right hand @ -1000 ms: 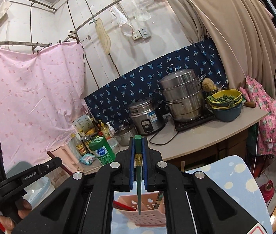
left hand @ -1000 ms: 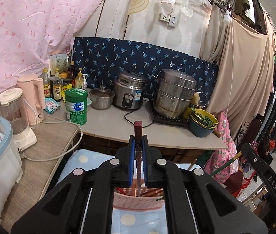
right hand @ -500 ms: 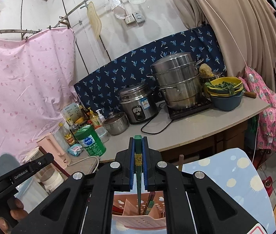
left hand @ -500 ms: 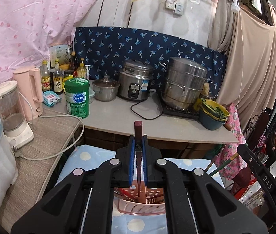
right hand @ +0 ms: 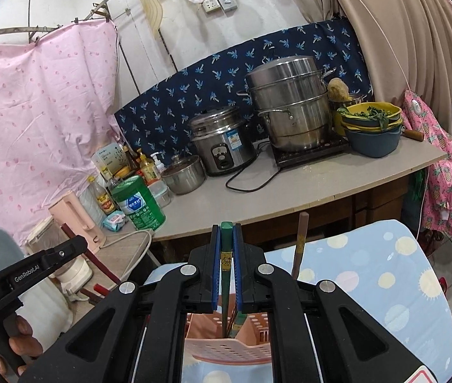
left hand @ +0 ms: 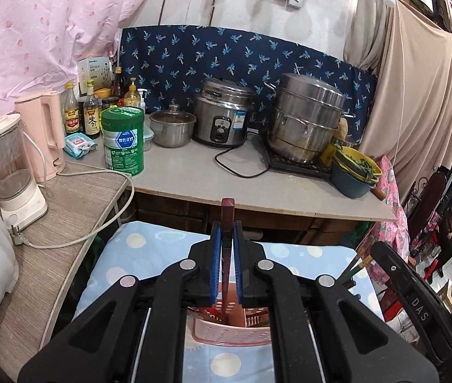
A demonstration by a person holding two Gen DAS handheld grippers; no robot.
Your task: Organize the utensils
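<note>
My left gripper is shut on a dark red chopstick held upright, its lower end inside a pink perforated utensil basket on a blue dotted cloth. My right gripper is shut on a green chopstick, also upright with its tip down in the same pink basket. A brown chopstick stands in the basket to the right of my right gripper. The left gripper body shows at the left edge of the right wrist view.
A grey counter behind holds a green tin, rice cooker, steel steamer pot, small pot, bottles and stacked bowls. A pink kettle and blender stand on a side table at left.
Both grippers have moved down and tilted toward the basket, each lowering its chopstick further into it. The counter now appears higher in both views.
</note>
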